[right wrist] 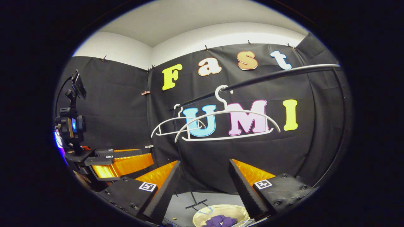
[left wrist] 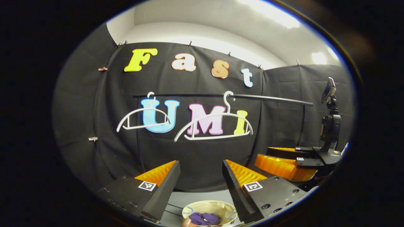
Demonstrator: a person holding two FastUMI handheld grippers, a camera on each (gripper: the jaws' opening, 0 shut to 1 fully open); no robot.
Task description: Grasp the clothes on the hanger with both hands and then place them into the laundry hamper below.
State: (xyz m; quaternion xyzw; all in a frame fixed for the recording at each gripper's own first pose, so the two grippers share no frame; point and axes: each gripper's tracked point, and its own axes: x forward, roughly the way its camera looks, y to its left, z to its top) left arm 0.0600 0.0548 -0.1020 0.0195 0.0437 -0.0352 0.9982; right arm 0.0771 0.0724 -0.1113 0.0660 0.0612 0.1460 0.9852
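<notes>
Left gripper [left wrist: 201, 176]: wide, holding nothing
Right gripper [right wrist: 204, 178]: wide, holding nothing
Hangers: 2, bare, on rail [left wrist: 271, 98]
Purple clothes [left wrist: 204, 218]: inside laundry hamper [left wrist: 193, 208]

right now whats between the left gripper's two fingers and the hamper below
Nothing. In the left gripper view the left gripper stands open and empty; through the gap shows bare grey floor, then the hamper with purple clothes already inside.

Black-draped recording booth [left wrist: 120, 126], clothes rail [left wrist: 271, 98]
</notes>
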